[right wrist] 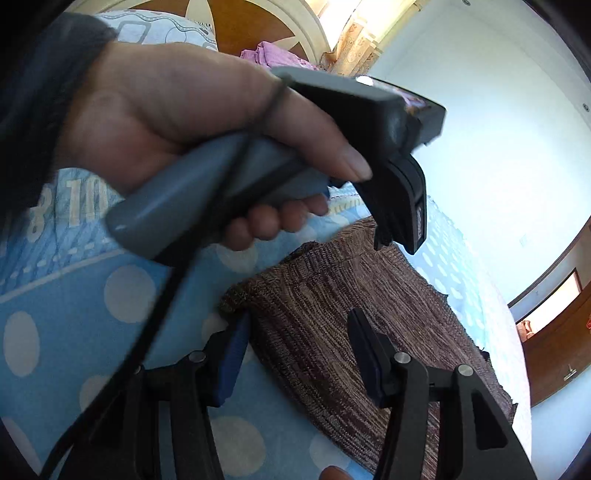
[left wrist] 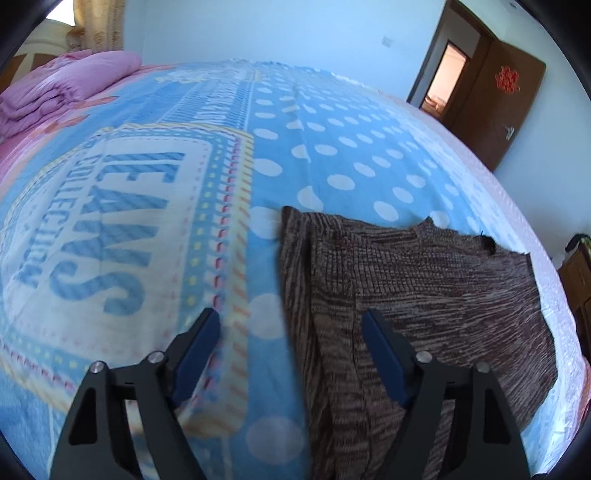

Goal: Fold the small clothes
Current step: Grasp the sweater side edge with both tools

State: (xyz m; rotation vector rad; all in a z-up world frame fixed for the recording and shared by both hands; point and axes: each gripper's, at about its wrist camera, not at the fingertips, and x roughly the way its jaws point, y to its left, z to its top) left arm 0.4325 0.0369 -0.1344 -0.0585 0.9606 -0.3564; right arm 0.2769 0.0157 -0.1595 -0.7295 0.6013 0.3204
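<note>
A brown striped knit garment (left wrist: 413, 295) lies flat on a blue polka-dot bed sheet (left wrist: 332, 147). My left gripper (left wrist: 291, 317) is open and empty, hovering over the garment's left edge, with one finger over the sheet and one over the cloth. In the right wrist view the same garment (right wrist: 332, 314) lies below my right gripper (right wrist: 299, 321), which is open and empty above the garment's near corner. The hand holding the left gripper's grey handle (right wrist: 207, 184) fills the upper left of that view.
A folded pink quilt (left wrist: 66, 88) sits at the far left of the bed. A brown wooden door (left wrist: 495, 103) stands open at the right. A wooden headboard (right wrist: 236, 22) and curtains (right wrist: 354, 40) are beyond the bed.
</note>
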